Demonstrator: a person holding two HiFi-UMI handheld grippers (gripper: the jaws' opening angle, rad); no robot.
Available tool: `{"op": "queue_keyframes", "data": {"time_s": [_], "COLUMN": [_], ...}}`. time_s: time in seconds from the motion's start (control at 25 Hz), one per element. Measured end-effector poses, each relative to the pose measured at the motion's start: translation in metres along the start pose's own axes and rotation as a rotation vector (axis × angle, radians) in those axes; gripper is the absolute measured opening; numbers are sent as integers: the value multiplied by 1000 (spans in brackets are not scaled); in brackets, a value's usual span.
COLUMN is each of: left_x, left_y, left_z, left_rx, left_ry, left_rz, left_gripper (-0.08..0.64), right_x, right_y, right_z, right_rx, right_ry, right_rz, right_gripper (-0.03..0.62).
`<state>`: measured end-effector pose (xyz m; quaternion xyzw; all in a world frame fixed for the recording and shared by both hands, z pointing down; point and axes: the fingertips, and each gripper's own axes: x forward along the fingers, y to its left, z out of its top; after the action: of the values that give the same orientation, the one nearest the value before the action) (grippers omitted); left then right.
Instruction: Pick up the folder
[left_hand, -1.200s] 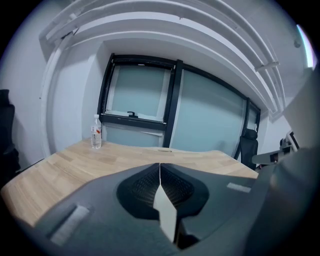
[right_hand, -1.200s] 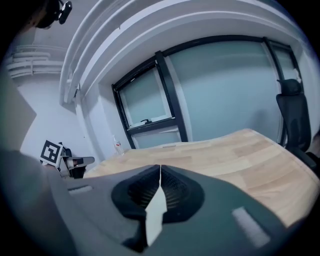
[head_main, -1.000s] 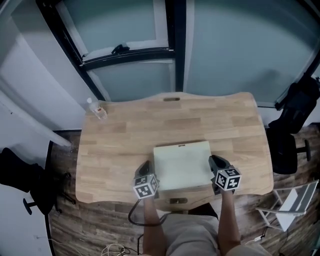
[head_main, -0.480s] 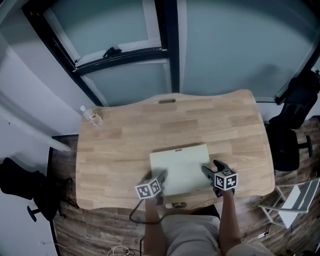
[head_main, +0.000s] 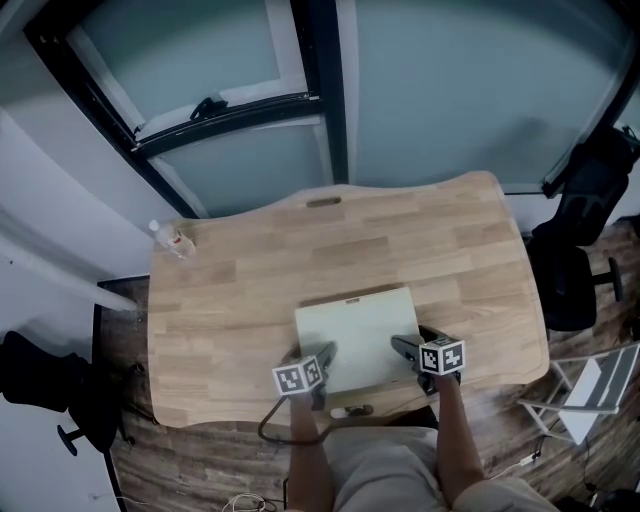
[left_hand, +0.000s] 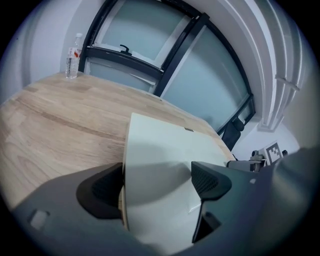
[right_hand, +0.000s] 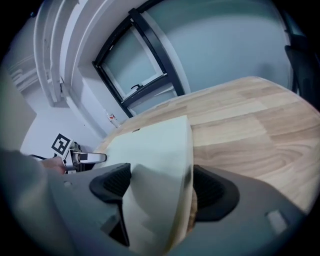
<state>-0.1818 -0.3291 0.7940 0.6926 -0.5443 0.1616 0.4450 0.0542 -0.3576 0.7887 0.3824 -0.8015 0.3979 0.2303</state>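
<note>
- Folder (head_main: 352, 330) lies flat on the worktop (head_main: 250, 270), close to its near edge. A second ago it looked larger and nearer in the head view, with its near edge out past the worktop's rim. It seems to have been raised then and brought back down since.
- Left gripper (head_main: 322, 352) is at the folder's near left corner. Its jaws were together a second ago, apparently on the folder's side; they are opening now and already stand wide apart. The corner sits between them: one pad is just outside the left edge, the other hangs over the cover and clear of it.
- Right gripper (head_main: 405, 345) is at the near right corner and has done the same. Its jaws are spreading, with the folder's right edge between them and no pad pressing on it.
- In the wide-angle gripper views the outer pads sit very close to the folder's edges, so a light brush there cannot be ruled out.
- Both hands have come lower along with the folder.
- Judged from this, the grip has been let go and the worktop alone carries the folder. Lifting it would take a fresh closing of both grippers on those corners.
- Bottle (head_main: 170, 238) stands at the far left corner, well apart from all this.
</note>
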Motion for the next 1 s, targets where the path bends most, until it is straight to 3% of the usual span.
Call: {"op": "queue_keyframes", "data": {"time_s": [0.28, 0.6, 0.84, 1.0], "left_x": [3, 2, -8, -22], "left_y": [1, 2, 3, 1], "left_z": [-1, -1, 9, 34], "left_rx": [-18, -15, -30, 6], "left_ry": [22, 13, -16, -65], "left_rz": [-19, -5, -12, -3], "left_gripper": [416, 416, 416, 416], "right_x": [2, 6, 1, -3], "right_y": [2, 5, 17, 30], "right_z": [-2, -3, 15, 36], "right_rx": [69, 5, -53, -76], "right_ry": [-39, -27, -66, -114], "right_rz": [21, -57, -61, -55], "right_gripper": [388, 417, 414, 414]}}
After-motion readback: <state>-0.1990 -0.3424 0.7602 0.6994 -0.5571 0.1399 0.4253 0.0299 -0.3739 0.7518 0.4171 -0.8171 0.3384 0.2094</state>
